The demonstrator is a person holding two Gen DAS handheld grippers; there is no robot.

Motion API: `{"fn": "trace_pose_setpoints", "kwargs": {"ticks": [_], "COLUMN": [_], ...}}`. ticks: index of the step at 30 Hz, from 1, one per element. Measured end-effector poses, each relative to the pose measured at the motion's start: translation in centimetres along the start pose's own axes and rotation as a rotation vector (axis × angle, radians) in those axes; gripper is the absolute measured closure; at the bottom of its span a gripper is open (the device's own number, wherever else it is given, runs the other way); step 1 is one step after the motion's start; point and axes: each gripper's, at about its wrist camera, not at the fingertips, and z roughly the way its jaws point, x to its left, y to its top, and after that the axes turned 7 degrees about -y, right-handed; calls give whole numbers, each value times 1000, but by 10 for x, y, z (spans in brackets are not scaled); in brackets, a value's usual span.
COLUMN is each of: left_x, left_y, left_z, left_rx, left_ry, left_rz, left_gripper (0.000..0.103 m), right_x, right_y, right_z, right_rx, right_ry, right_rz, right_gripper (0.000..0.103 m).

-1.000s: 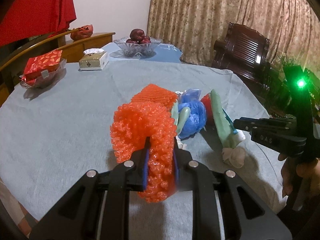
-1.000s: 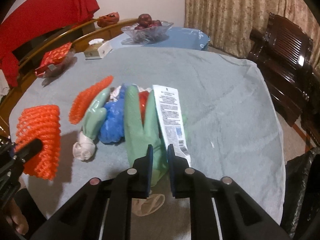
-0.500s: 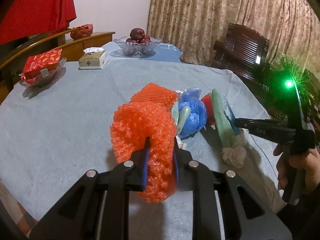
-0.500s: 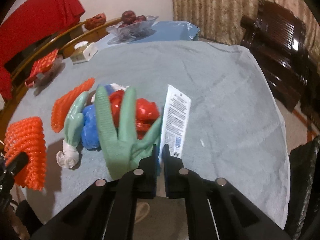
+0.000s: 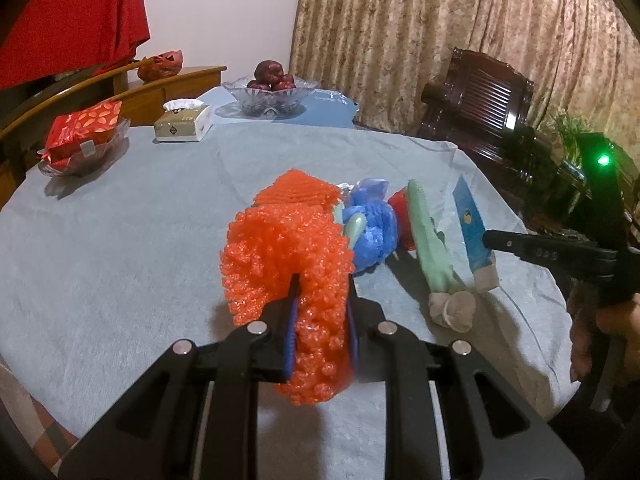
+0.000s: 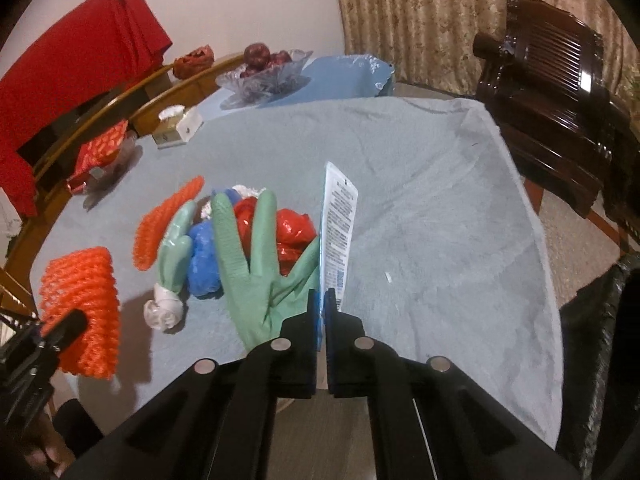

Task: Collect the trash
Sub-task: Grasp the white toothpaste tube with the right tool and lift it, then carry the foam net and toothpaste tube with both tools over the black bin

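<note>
My left gripper (image 5: 320,300) is shut on an orange foam net (image 5: 288,248), held just above the grey tablecloth (image 5: 100,240). The net (image 6: 80,292) and the left gripper (image 6: 60,328) also show in the right wrist view. My right gripper (image 6: 322,300) is shut on the near end of a flat white-and-blue packet (image 6: 338,232), which stands on edge. In the left wrist view that right gripper (image 5: 488,237) pinches the packet (image 5: 472,232). A green glove (image 6: 248,264) lies against its left finger. Whether the glove is caught too, I cannot tell. Behind lie a second orange net (image 6: 164,224), a pale glove (image 6: 176,248), a blue bag (image 6: 204,256) and a red bag (image 6: 288,232).
At the table's far end stand a glass fruit bowl (image 5: 272,100), a tissue box (image 5: 182,122) and a dish of red packets (image 5: 84,132). A dark wooden chair (image 5: 480,100) is beyond the right edge. A black bin bag (image 6: 600,340) hangs at the near right.
My right gripper closed on the packet's end and tipped it from flat onto its edge, rolling and shifting a little. The left gripper and its orange net stayed still.
</note>
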Motion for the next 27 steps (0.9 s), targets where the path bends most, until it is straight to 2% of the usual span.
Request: {"fn": "trace_pose_setpoints", "kwargs": {"ticks": [6,12,18,27], "left_x": [-15,-52,-107,-207], "left_y": [-2,-4,2,11], "left_z": [-9,-19,-21,-4], "left_rx": [6,4,-13,-17], "left_ry": [-28,-85,-168,-316], "left_rz": [30,80,150,272], "left_gripper": [84,84,84,84], "right_x": [-8,-29,-70,-160], "right_y": [-11,-26,-43,-70], "right_z": [-34,-73,-115,-169], "right_rx": [-21,-48,-81,-121], "right_ry": [-3,-42,-110,-256], "right_rz": [14,41,91,217], "right_gripper": [100,100,100,100]}}
